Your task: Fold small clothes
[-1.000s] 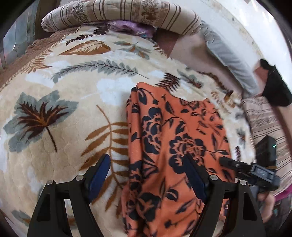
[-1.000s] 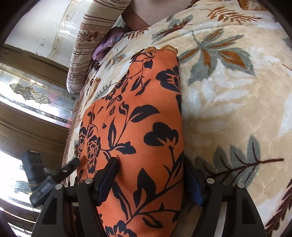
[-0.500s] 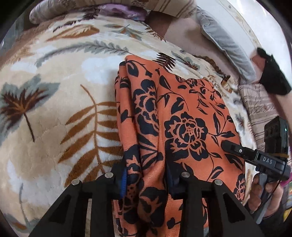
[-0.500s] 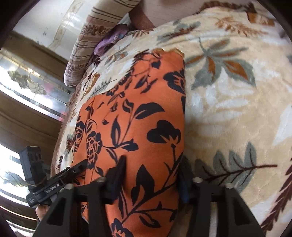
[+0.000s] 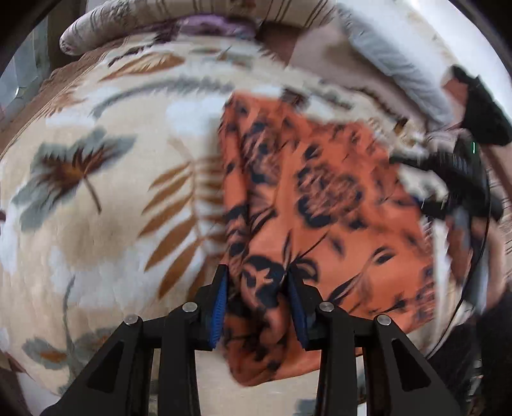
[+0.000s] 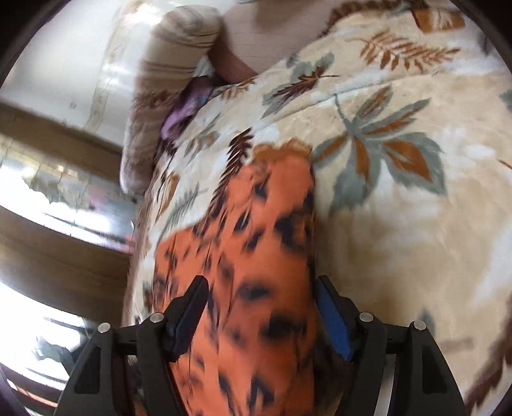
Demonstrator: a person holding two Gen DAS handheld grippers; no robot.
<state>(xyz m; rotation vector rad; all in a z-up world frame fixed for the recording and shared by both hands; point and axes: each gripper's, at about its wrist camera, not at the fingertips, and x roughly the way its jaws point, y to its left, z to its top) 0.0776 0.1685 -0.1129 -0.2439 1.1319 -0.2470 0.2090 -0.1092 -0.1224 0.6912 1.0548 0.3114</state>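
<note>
An orange garment with a black flower print (image 5: 320, 204) lies on a cream leaf-patterned blanket (image 5: 96, 224). My left gripper (image 5: 257, 288) is shut on the garment's near left corner, with cloth bunched between the blue pads. In the right wrist view the garment (image 6: 256, 256) runs up from between the fingers, and my right gripper (image 6: 260, 307) is shut on its near edge. The right gripper also shows in the left wrist view (image 5: 448, 179) at the garment's right side. Both views are blurred by motion.
A striped bolster pillow (image 5: 160, 19) and a purple cloth (image 5: 211, 27) lie at the bed's far end. A grey pillow (image 5: 393, 60) and a black item (image 5: 483, 115) lie at the far right. Wooden, glass-panelled furniture (image 6: 64, 192) stands left of the bed.
Both grippers closed on the garment's near edge and have lifted it. The garment's near part has risen off the blanket and moved away from the bolster.
</note>
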